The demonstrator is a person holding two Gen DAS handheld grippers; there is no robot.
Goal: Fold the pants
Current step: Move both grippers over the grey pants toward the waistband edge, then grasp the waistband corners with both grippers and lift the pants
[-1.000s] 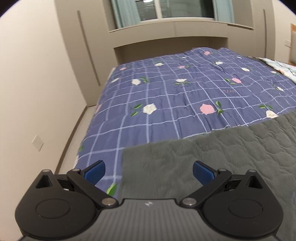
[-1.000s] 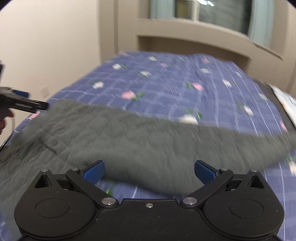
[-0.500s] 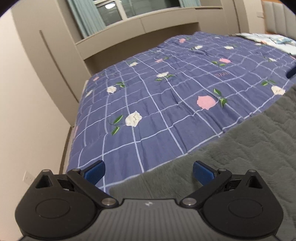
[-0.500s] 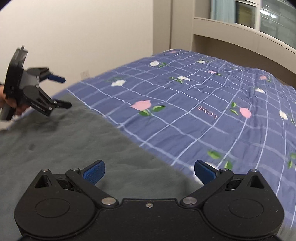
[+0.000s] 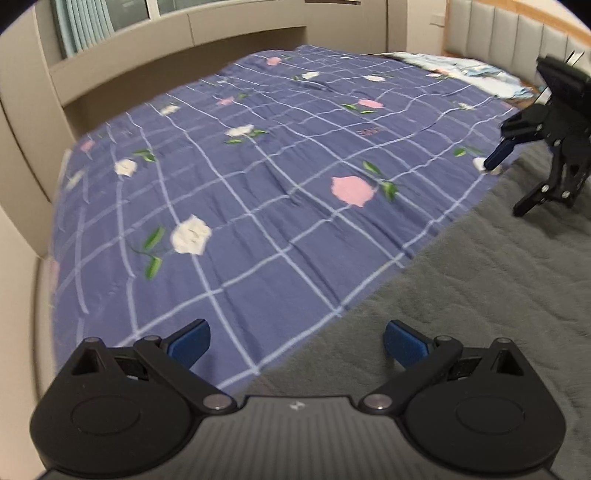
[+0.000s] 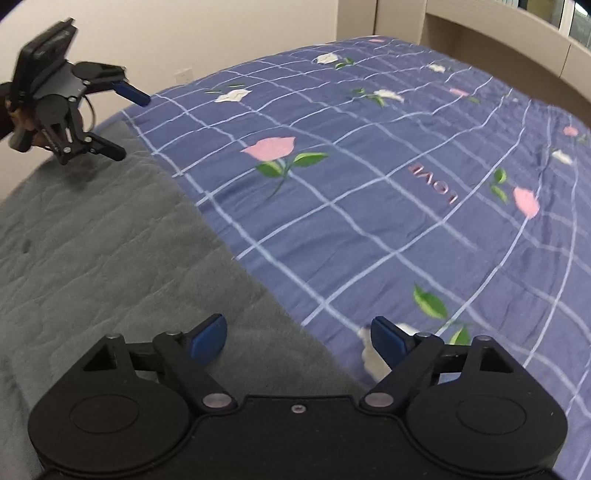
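Observation:
The grey fleece pants (image 5: 491, 295) lie flat on the blue floral bedspread (image 5: 258, 177); they also show in the right wrist view (image 6: 103, 251). My left gripper (image 5: 295, 341) is open and empty, low over the pants' far edge. It shows in the right wrist view (image 6: 125, 122) at the upper left. My right gripper (image 6: 295, 338) is open and empty, straddling the pants' far edge. It shows in the left wrist view (image 5: 513, 184) at the far right.
A beige built-in window ledge (image 5: 184, 40) runs behind the bed. A padded headboard (image 5: 517, 33) and light patterned bedding (image 5: 472, 70) sit at the left wrist view's upper right. A wall with an outlet (image 6: 184, 74) stands beyond the bed.
Both grippers have swung toward each other and come lower over the pants' far edge. Each one now shows in the other's view. Both stay open.

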